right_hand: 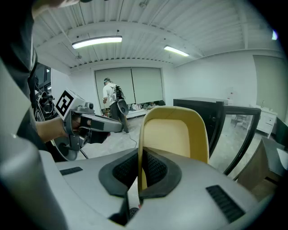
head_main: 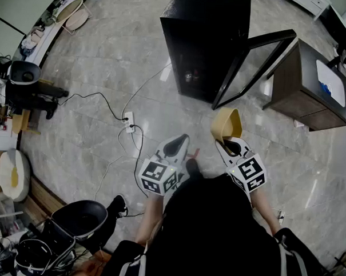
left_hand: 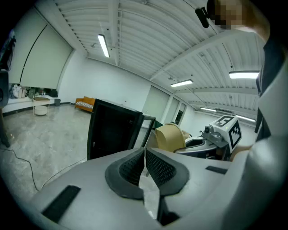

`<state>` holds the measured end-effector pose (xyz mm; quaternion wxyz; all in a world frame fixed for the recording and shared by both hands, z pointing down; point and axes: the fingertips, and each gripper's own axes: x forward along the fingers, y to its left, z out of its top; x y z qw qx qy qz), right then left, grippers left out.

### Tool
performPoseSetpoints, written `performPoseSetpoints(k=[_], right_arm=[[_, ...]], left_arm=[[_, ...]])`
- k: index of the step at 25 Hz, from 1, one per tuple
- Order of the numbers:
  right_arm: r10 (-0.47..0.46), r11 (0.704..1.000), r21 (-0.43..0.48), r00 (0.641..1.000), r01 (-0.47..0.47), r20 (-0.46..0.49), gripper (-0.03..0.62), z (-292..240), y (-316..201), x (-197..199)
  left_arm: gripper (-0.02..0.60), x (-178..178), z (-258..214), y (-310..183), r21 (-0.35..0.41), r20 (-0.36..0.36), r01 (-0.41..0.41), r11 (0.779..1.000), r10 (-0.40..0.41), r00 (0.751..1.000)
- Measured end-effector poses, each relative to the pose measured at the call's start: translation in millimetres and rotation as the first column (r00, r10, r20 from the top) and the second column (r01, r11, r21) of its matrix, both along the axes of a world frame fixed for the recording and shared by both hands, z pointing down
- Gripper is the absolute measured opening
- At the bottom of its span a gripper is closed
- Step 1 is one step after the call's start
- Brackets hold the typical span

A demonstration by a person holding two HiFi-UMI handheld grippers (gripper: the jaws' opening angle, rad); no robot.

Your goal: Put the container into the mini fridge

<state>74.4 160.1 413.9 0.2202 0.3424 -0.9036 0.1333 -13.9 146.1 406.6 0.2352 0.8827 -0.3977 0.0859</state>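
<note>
The black mini fridge [head_main: 203, 44] stands on the marble floor ahead, its glass door [head_main: 253, 66] swung open to the right. A tan, rounded container [head_main: 226, 124] hangs in front of the fridge, with my right gripper [head_main: 226, 141] shut on its rim. In the right gripper view the container's wall [right_hand: 173, 134] rises between the pads, with the fridge [right_hand: 198, 112] behind it. My left gripper [head_main: 181, 140] is beside it to the left, shut with nothing between its pads [left_hand: 155, 166]. From the left gripper view the container [left_hand: 170, 137] and fridge [left_hand: 114, 132] show ahead.
A white power strip [head_main: 128, 121] with trailing cables lies on the floor left of the fridge. A brown cabinet [head_main: 313, 83] stands right of the open door. Black chairs [head_main: 78, 219] crowd the near left. A person [right_hand: 109, 96] stands far back in the room.
</note>
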Motion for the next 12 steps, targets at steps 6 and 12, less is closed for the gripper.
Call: performPoseSetpoints(k=[6,12], right_arm=[[-0.029,1.000,0.009,1.000,0.029,-0.002,0.020,-3.8,7.9,-0.6],[-0.036,0.999,0.000,0.999,0.036,-0.016,0.020,1.3,10.0,-3.7]], left_arm=[[0.040,6.8,-1.0,8.5,-0.005,-0.023,0.014,1.000,-0.014,1.000],[0.040,2.7,3.4,15.7,-0.009,-0.026,0.023,1.000,-0.023,0.999]])
